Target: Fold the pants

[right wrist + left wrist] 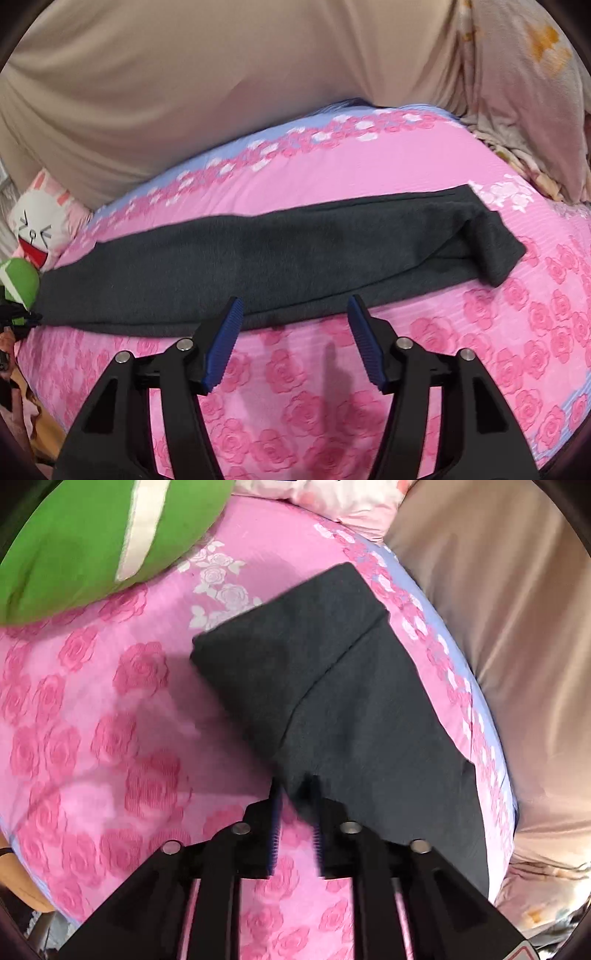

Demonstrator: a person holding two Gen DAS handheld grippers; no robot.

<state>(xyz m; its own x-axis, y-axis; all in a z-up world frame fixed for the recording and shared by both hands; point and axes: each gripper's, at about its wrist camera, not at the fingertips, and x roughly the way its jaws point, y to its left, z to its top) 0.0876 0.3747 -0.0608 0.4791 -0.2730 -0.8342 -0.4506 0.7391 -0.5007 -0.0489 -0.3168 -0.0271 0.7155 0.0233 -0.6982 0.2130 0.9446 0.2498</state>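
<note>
Dark grey pants lie folded lengthwise in a long strip on a pink rose-print bedsheet. In the left wrist view the strip runs up and away, with a fold across its far end. My left gripper sits at the strip's near corner. Its blue pads stand a narrow gap apart, with the cloth's edge between the tips; the picture is blurred there. In the right wrist view the pants stretch across the bedsheet. My right gripper hangs wide open over their near edge, holding nothing.
A green cushion with a white stripe lies at the far left. Beige fabric hangs along the bed's far side. A white bunny plush sits at the left end. A floral pillow is at the right.
</note>
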